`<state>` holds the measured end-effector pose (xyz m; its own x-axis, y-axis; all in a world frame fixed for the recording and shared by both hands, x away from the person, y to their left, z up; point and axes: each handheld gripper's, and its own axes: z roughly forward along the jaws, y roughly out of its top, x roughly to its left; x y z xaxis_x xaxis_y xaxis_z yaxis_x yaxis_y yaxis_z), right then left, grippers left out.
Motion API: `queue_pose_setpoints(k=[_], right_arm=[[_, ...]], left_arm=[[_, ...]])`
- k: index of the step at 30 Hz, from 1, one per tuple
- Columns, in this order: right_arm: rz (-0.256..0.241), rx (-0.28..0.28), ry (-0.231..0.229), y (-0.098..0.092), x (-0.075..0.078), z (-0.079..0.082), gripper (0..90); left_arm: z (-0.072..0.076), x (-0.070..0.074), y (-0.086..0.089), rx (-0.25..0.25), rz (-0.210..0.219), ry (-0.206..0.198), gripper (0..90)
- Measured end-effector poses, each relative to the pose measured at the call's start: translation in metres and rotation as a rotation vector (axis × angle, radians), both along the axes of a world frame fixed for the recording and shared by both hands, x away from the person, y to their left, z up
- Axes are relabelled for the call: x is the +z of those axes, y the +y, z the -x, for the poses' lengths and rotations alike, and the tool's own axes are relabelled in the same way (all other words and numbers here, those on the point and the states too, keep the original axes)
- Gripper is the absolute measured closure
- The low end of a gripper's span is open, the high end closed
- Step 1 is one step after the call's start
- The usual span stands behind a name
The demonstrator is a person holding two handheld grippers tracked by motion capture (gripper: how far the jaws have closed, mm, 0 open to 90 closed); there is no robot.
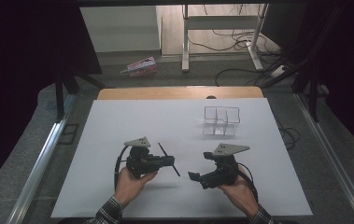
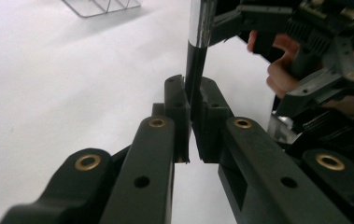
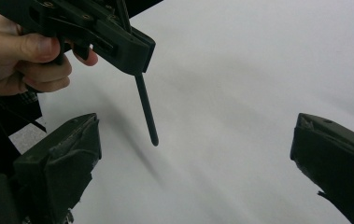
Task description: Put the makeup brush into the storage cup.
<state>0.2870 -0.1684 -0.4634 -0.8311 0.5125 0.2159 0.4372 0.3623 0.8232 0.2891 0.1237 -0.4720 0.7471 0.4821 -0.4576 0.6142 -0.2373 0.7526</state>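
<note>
Item: slim black rod-like pen [image 1: 169,158], lower centre of high view, clamped mid-length in left gripper [image 1: 171,161] jaws, long axis running diagonally, lower tip pointing toward right gripper [image 1: 192,176]. Right gripper jaws gaping wide, holding nothing, nearest free tip [image 3: 153,140]. Clear wire-framed compartment rack [image 1: 221,121] sitting upper right on white desk [image 1: 118,140], well apart.

Thin black pen [image 1: 169,159], silver band partway up its barrel; clamped mid-length, tilted, both ends free; well short of the clear wire organizer [image 1: 221,121].

organizer [image 1: 221,120] behind grippers, on table [image 1: 132,121]
</note>
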Motion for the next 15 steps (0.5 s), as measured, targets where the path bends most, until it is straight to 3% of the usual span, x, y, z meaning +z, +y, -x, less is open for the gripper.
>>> queue_pose_setpoints(k=[15], right_arm=[[-0.021,0.006,-0.014,-0.002,-0.001,-0.003,0.0]], left_arm=[[0.008,0.013,-0.018,-0.043,-0.206,-0.069,85.2]])
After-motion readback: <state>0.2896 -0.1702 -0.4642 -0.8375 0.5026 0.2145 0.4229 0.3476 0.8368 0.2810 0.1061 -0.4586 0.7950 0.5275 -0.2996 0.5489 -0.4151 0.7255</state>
